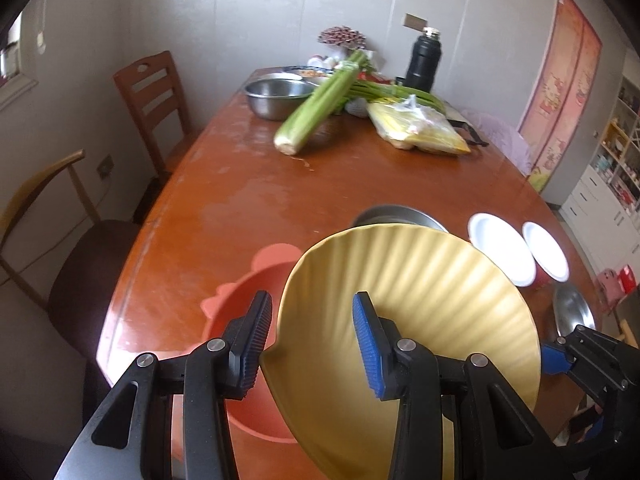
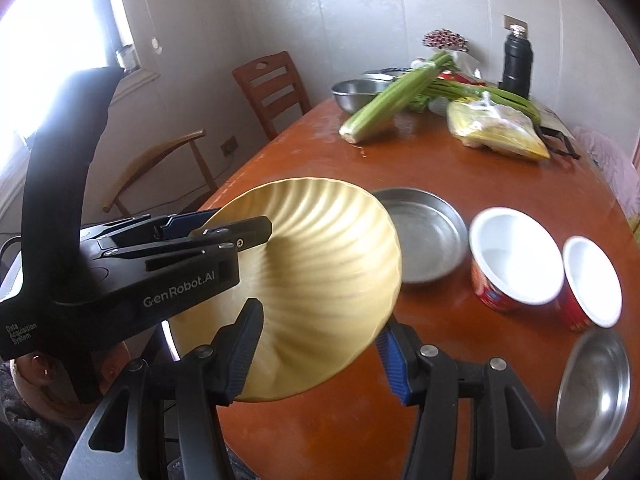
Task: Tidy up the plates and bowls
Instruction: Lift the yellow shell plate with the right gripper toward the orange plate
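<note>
A yellow ribbed plate (image 1: 404, 320) (image 2: 320, 280) hangs tilted in the air above the table's near end. My left gripper (image 1: 314, 348) has its jaws on either side of the plate's rim; in the right wrist view it (image 2: 224, 236) looks clamped on the rim. My right gripper (image 2: 320, 356) has its jaws wide apart around the plate's near edge, seemingly not touching it. A pink plastic bowl (image 1: 244, 304) sits under the plate. A steel dish (image 2: 428, 232), two white-lined red bowls (image 2: 516, 256) (image 2: 592, 280) and a steel plate (image 2: 592, 392) stand to the right.
The brown wooden table (image 1: 240, 200) holds celery (image 1: 316, 104), a steel mixing bowl (image 1: 276, 96), a bagged yellow packet (image 1: 416, 124) and a black flask (image 1: 424, 60) at the far end. Two chairs (image 1: 152, 96) stand along the left side.
</note>
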A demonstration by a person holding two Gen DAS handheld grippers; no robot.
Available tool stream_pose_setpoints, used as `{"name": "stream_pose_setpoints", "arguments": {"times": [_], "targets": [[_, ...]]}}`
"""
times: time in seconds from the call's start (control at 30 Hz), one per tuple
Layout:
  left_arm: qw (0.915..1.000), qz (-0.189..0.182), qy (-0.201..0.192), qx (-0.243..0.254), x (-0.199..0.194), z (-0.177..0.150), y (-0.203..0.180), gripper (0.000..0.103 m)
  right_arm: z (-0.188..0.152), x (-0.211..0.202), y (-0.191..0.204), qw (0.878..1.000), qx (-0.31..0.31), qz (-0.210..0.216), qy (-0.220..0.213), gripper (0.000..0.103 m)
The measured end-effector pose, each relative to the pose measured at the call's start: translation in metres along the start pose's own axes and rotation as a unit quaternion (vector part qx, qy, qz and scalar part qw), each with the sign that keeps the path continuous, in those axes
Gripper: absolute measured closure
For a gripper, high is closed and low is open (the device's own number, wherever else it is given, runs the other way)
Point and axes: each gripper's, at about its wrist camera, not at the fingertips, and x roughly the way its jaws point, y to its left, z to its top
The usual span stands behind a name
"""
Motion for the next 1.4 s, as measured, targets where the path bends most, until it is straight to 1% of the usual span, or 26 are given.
{"name": "stream_pose_setpoints", "arguments": {"times": [0.2,0.3,0.4,0.57,0.7,0.8,1.03,1.2,1.4], "targets": [[0.9998,0.016,-0.005,-0.014,-0.002,0.012,0.021,0.061,0.019,0.012,0.016,1.0,-0.027,0.004,0.005,0.047],[0.9995,0.022,-0.005,-0.021,0.001,0.015,0.032,0.061,0.029,0.018,0.021,1.0,-0.029,0.007,0.001,0.047],[0.9993,0.024,-0.004,-0.028,0.007,0.015,0.04,0.061,0.031,0.024,0.023,1.0,-0.021,0.011,-0.006,0.047],[0.9993,0.019,0.006,-0.031,0.018,0.01,0.045,0.061,0.028,0.034,0.022,1.0,-0.012,0.019,0.001,0.047],[0.9993,0.017,0.014,-0.029,0.027,0.006,0.045,0.061,0.025,0.041,0.022,1.0,-0.012,0.013,0.003,0.047],[0.9993,0.023,0.018,-0.025,0.033,0.004,0.044,0.061,0.02,0.047,0.021,1.0,-0.009,0.012,0.012,0.047],[0.9987,0.022,0.035,-0.031,0.048,0.0,0.049,0.061,0.012,0.059,0.022,0.999,-0.009,0.013,0.03,0.047],[0.9984,0.029,0.039,-0.031,0.053,-0.002,0.049,0.061,0.007,0.068,0.024,0.999,-0.012,0.009,0.044,0.047],[0.9979,0.03,0.047,-0.033,0.06,-0.003,0.05,0.061,0.004,0.074,0.025,0.998,-0.007,0.016,0.059,0.047]]}}
